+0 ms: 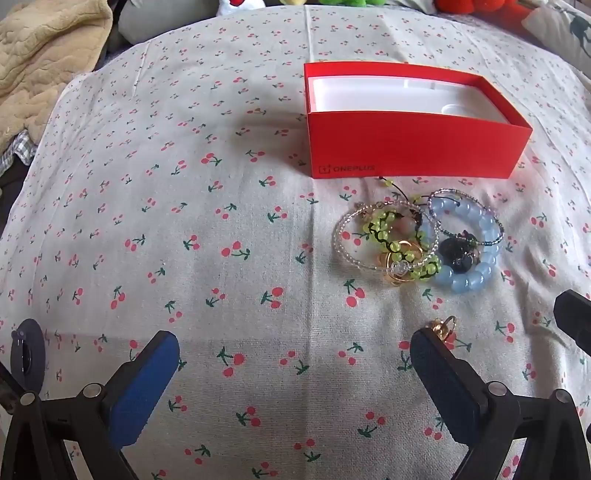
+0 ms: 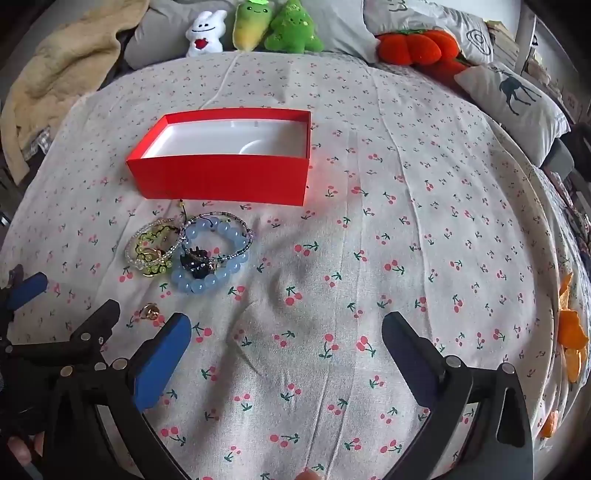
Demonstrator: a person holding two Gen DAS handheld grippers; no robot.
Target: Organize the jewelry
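Note:
An open red OnePlus box with a white, empty inside lies on the cherry-print cloth; it also shows in the right wrist view. In front of it lies a heap of jewelry: a blue bead bracelet, a green bead bracelet, a clear bead bracelet, thin bangles and a dark piece. A small gold ring lies apart, nearer me. My left gripper is open and empty, left of the heap. My right gripper is open and empty, right of the ring.
Plush toys and pillows line the far edge of the bed. A beige blanket lies at the far left. Orange pieces lie at the right edge. The left gripper's fingers sit close to my right gripper.

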